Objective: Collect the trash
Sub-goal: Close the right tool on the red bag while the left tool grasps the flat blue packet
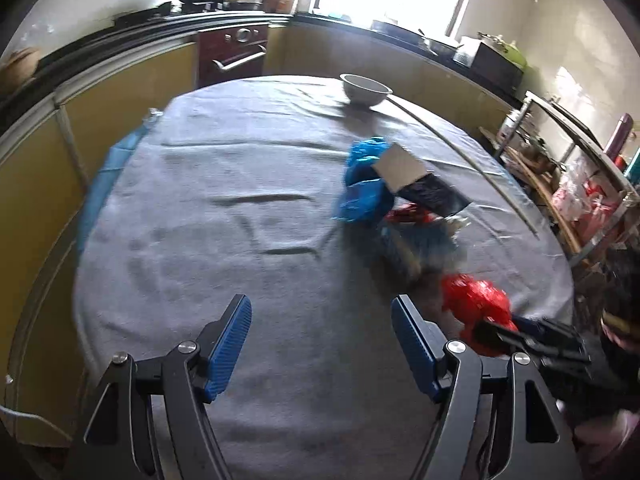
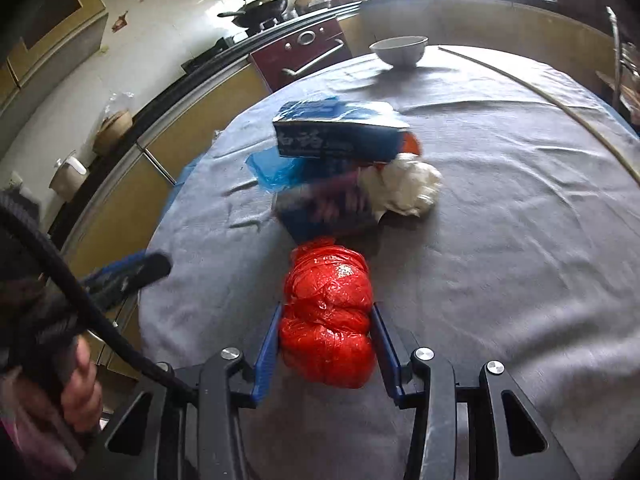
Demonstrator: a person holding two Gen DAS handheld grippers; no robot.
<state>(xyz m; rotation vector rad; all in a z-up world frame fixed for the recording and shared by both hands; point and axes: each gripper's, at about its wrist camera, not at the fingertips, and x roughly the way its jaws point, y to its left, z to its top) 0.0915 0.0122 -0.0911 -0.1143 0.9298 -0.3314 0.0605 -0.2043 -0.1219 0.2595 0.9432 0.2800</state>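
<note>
Right hand-held gripper (image 2: 326, 344) is clenched on a crumpled red plastic bag (image 2: 328, 316), blue pads pressed into both sides of the wad, which sits low over the grey-clothed counter (image 2: 500, 280). Since the bag is soft and slippery, the grip probably needs to stay firm and centred while it lifts straight up, so no loose film drags the pile just ahead. That pile, directly beyond the fingertips, holds a blue carton (image 2: 340, 140) tilted on a blue plastic bag (image 2: 276, 168), a dark wrapper (image 2: 328, 208) and a white crumpled wad (image 2: 408, 188); the wrapper lies nearest the red bag and could snag. Left hand-held gripper (image 1: 322, 344) hangs released, jaws wide, over bare cloth, well to the left of the right one. A white bowl (image 2: 398, 51) stands far ahead by the counter's back edge, apart from the trash.
</note>
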